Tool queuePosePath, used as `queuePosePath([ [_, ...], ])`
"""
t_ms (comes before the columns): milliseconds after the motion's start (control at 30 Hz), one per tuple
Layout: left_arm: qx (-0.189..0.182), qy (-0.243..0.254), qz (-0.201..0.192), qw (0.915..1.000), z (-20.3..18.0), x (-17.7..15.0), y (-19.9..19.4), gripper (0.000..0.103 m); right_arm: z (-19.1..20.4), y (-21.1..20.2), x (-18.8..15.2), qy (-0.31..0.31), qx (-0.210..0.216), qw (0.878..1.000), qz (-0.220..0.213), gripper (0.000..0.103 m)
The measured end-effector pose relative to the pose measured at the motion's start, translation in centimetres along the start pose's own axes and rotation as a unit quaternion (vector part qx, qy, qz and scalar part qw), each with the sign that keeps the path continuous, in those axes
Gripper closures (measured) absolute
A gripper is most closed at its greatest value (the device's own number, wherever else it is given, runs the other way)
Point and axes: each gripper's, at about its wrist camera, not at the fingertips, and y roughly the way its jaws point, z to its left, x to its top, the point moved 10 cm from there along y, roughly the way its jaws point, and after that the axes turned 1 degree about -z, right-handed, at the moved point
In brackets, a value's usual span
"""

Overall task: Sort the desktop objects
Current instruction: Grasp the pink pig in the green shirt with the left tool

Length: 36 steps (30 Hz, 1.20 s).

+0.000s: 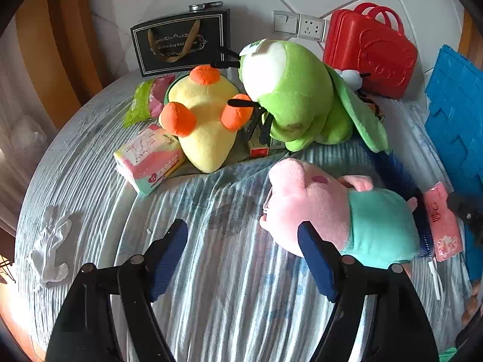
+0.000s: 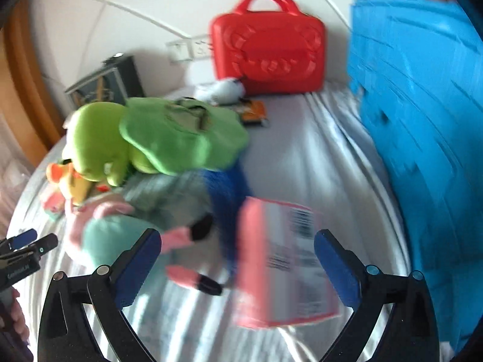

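Hovering over a tabletop draped in wrinkled striped plastic sheeting, the left claw is standing spread with nothing between its blue pads; its right pad is just in front of the pink plush pig in a teal shirt, and I cannot tell whether they are touching. Beyond the pig, a yellow plush toy with orange feet is lying against a green plush frog. A pink-and-green tissue pack is touching the yellow toy's left side, and a green-and-pink packet is lying behind it. A black gift bag is leaning at the wall beside a red plastic case, and a blue crate is standing at the right edge. A white glove is lying well apart on the left. A pink packet is resting just right of the pig.

In the blurred right wrist view, the right claw is gaping wide, and a pink package is sitting between its pads with no pad pressing on it.
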Motion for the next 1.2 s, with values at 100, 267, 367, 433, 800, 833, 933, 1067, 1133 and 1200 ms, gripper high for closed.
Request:
queuePosePath([
  [100,-0.016,0.030,0.005,0.9994,-0.8,0.1,0.2,0.026,2.9,0.2,-0.2,-0.018,0.031,0.999,0.010,0.000],
  [267,-0.057,0.087,0.018,0.9944,-3.0,-0.6,1.1,0.026,6.3,0.0,-1.5,-0.027,0.072,0.996,0.037,0.000],
  [367,-0.071,0.116,0.036,0.9901,-4.3,-1.1,2.5,0.026,7.4,0.5,-2.8,-0.024,0.083,0.994,0.061,0.000],
  [433,-0.081,0.130,0.045,0.9872,-5.2,-1.6,3.3,0.026,7.8,1.0,-3.6,-0.018,0.078,0.994,0.077,0.000],
  [800,-0.123,0.171,0.051,0.9763,-5.9,-1.4,4.8,0.010,8.4,5.5,-5.0,0.028,0.082,0.988,0.131,0.000],
  [833,-0.126,0.176,0.053,0.9749,-6.0,-1.5,4.9,0.010,8.5,5.6,-5.0,0.031,0.085,0.987,0.134,0.000],
  [933,-0.138,0.184,0.051,0.9717,-6.4,-1.7,4.9,0.010,8.5,5.5,-5.1,0.031,0.082,0.986,0.143,0.000],
  [1067,-0.166,0.183,0.062,0.9670,-7.4,-2.6,5.2,0.035,9.4,6.0,-5.7,0.036,0.099,0.982,0.160,0.023],
  [1133,-0.155,0.193,0.044,0.9679,-7.9,-2.7,4.4,0.040,9.9,5.9,-5.8,0.035,0.107,0.981,0.156,0.030],
  [1200,-0.155,0.198,0.040,0.9672,-8.2,-2.8,3.5,0.051,10.3,5.2,-5.6,0.020,0.098,0.984,0.147,0.034],
])
